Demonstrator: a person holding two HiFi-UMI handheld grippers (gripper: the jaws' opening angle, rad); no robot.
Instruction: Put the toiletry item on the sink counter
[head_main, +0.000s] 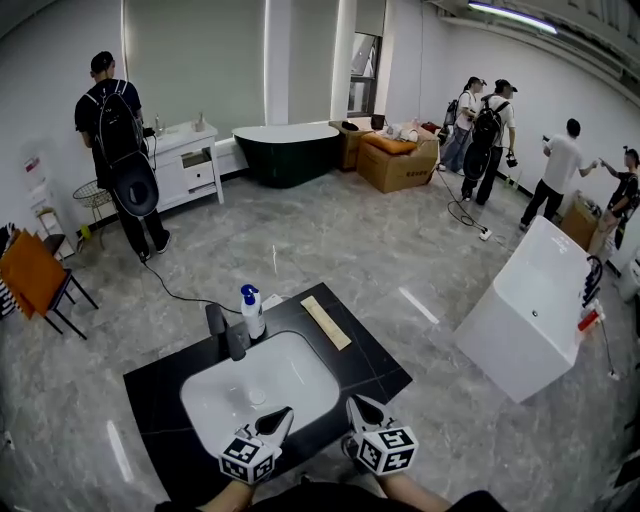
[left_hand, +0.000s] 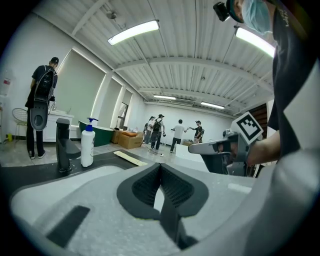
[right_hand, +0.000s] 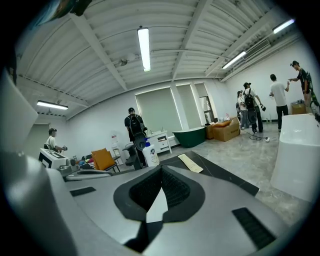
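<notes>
The black sink counter (head_main: 160, 395) carries a white basin (head_main: 205, 400) with only its drain inside. The pump bottle (head_main: 252, 312) stands upright on the counter by the faucet (head_main: 230, 335), across the basin from both claws and nearer the left gripper (head_main: 283, 414). That claw and the right gripper (head_main: 358, 405) are closed, holding nothing.

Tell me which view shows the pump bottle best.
The left gripper view: the pump bottle stands side-on, whole, beside the faucet. The head view shows the bottle small from above; the right gripper view shows the bottle small and distant.
</notes>
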